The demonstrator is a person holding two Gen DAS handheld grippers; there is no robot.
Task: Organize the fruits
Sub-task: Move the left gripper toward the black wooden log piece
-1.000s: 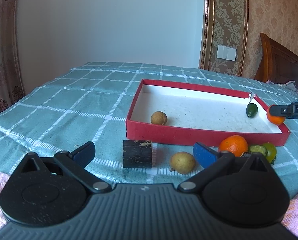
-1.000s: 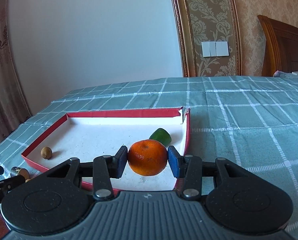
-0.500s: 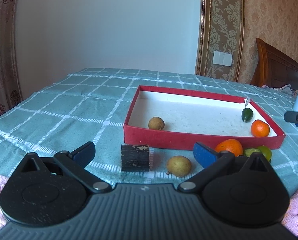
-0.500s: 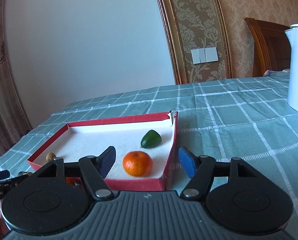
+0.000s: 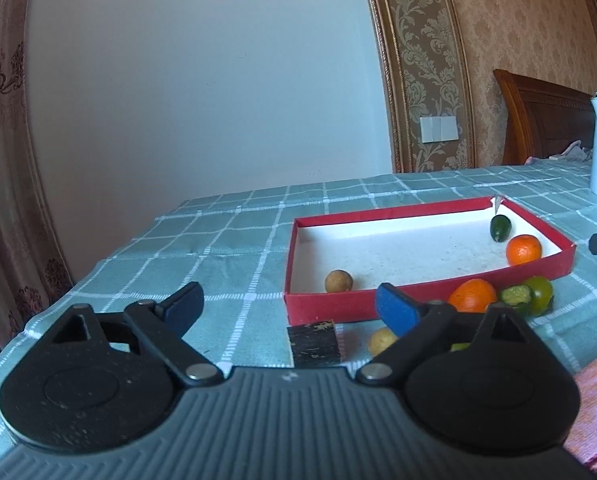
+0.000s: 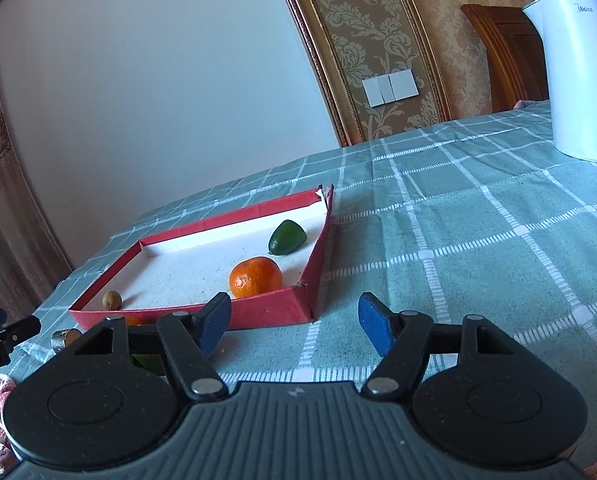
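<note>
The right gripper (image 6: 294, 326) hangs over the checked worktop (image 6: 458, 240), jaws apart and empty. In the red tray (image 6: 266, 312) beyond lie a mandarin (image 6: 255, 277), a green fruit (image 6: 287, 237) and a small brown fruit (image 6: 111, 300).

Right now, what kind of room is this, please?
Probably a room in a home: patterned wallpaper, a carved wooden headboard or chair back, a white kettle on a checked tablecloth.
</note>
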